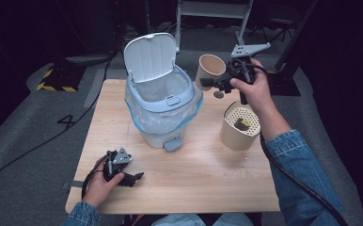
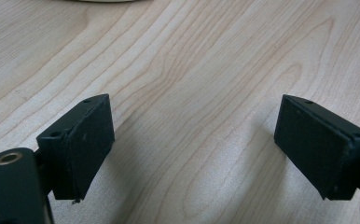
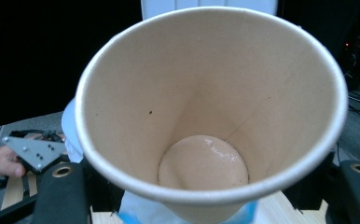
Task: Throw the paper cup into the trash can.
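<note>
My right gripper [image 1: 211, 83] is shut on an empty tan paper cup [image 1: 210, 69], which it holds in the air over the table's far edge, just right of the bin. In the right gripper view I look down into the cup [image 3: 206, 93], whose base sits between the two black jaws of the right gripper [image 3: 211, 198]. A white pedal bin [image 1: 163, 110] with a blue liner bag stands mid-table, and its lid [image 1: 149, 56] is up. My left gripper [image 1: 135, 178] rests on the table at the near left. In its own view the left gripper [image 2: 194, 140] is open over bare wood.
A tan cylinder with a perforated top [image 1: 240, 126] stands right of the bin, under my right forearm, with a small dark and yellow object [image 1: 241, 123] on it. The wooden table [image 1: 193, 183] ends near both hands. Cables lie on the grey floor at left.
</note>
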Motion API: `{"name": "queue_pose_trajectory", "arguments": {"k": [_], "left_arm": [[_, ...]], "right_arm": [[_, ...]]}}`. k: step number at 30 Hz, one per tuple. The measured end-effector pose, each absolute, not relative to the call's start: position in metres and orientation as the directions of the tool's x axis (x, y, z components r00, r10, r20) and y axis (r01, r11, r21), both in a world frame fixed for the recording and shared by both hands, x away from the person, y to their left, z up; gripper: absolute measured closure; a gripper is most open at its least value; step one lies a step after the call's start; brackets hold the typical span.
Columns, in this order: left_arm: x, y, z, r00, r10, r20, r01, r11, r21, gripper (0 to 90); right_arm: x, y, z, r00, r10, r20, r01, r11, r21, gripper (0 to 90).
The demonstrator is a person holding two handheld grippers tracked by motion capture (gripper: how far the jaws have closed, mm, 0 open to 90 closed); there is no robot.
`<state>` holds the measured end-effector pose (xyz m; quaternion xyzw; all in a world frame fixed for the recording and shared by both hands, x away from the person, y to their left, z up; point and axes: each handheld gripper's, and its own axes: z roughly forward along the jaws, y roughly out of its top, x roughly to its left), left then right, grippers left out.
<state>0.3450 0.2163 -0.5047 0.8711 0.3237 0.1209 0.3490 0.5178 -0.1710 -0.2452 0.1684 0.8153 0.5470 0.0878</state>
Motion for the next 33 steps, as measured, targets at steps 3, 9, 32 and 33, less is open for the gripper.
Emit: {"name": "queue_pose_trajectory", "arguments": {"k": [3, 9, 32, 33], "left_arm": [[0.345, 0.216, -0.505, 0.761, 0.648, -0.015, 0.479, -0.547, 0.687, 12.4], [0.345, 0.216, -0.505, 0.761, 0.648, -0.016, 0.480, -0.547, 0.686, 12.3], [0.345, 0.216, -0.505, 0.762, 0.647, -0.014, 0.478, -0.548, 0.687, 12.2], [0.345, 0.216, -0.505, 0.762, 0.647, -0.014, 0.478, -0.548, 0.687, 12.2]], "right_arm": [[0.519, -0.153, -0.244, -0.931, 0.364, 0.034, 0.170, 0.349, 0.922, 29.5], [0.520, -0.121, -0.243, -0.937, 0.348, 0.028, 0.160, 0.357, 0.920, 29.4], [0.529, -0.067, -0.273, -0.926, 0.379, 0.013, 0.192, 0.440, 0.877, 17.2], [0.529, -0.066, -0.274, -0.926, 0.377, 0.003, 0.184, 0.446, 0.876, 16.8]]}}
